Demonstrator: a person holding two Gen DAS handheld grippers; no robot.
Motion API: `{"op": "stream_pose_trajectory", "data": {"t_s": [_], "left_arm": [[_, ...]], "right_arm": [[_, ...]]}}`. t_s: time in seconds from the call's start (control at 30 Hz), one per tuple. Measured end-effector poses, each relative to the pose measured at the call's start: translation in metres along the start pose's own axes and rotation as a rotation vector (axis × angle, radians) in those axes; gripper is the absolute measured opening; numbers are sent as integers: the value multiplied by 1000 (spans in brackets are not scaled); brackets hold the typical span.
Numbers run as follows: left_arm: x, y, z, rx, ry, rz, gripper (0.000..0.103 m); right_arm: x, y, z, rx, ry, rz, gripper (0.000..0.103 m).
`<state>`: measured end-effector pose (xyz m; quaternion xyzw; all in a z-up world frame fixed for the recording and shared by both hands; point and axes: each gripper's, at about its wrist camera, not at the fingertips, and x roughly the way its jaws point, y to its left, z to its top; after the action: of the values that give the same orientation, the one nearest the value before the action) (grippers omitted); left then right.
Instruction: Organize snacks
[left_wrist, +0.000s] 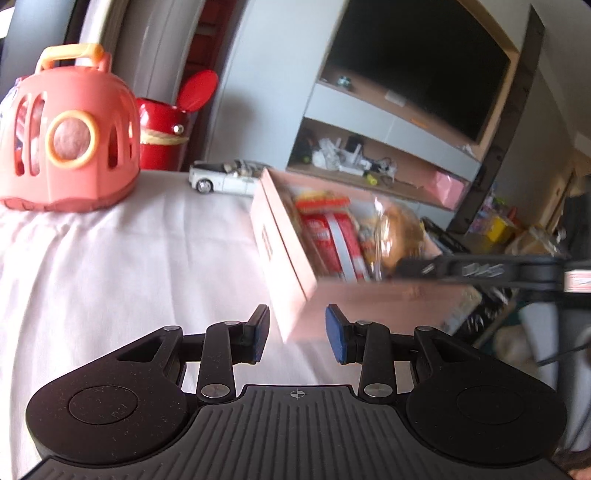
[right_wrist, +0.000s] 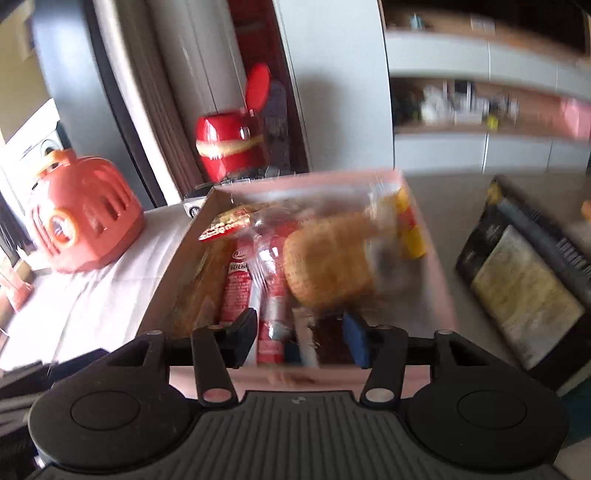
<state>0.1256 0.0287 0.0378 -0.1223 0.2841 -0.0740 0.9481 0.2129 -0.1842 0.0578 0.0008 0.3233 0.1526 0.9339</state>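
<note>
Both my grippers are released: right gripper (right_wrist: 300, 341) hangs over the snack-filled pink box (right_wrist: 436, 266), left gripper (left_wrist: 297, 334) sits at its corner to steady it.

Daylight, bright, entering from the left. White cloth on the worktop (left_wrist: 110, 251) is washed out near its left edge. Fisheye bends the wall lines at the frame edges. Left wrist view: mild motion blur on the pink box (left_wrist: 291, 258). Right wrist view: heavy smear on the wrapped bread (right_wrist: 332, 262) and background shelves (right_wrist: 480, 107).
</note>
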Motion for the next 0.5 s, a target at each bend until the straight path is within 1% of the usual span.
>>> {"op": "stream_pose_trajectory", "data": {"t_s": [0.07, 0.1, 0.13, 0.2, 0.27, 0.33, 0.43, 0.5], "left_arm": [[-7, -8, -13, 40, 7, 6, 38], [-11, -12, -21, 55, 8, 16, 38], [-14, -17, -28, 73, 13, 36, 38], [-20, -26, -43, 117, 24, 83, 38], [-24, -30, -56, 155, 33, 121, 38], [-22, -28, -65, 147, 65, 136, 38], [-22, -28, -68, 146, 49, 141, 39], [-19, -31, -70, 153, 37, 154, 39]], "right_arm": [[-29, 3, -14, -35, -61, -20, 73], [-40, 5, -21, -45, -82, -19, 83], [-52, 6, -31, -51, -101, -17, 88], [-64, 8, -47, -56, -109, -26, 89], [-65, 13, -70, -57, -71, -46, 89], [-59, 14, -90, -48, -14, -52, 89], [-46, 13, -107, -21, 61, -65, 90], [-49, 20, -108, -47, 39, -95, 90]]}}
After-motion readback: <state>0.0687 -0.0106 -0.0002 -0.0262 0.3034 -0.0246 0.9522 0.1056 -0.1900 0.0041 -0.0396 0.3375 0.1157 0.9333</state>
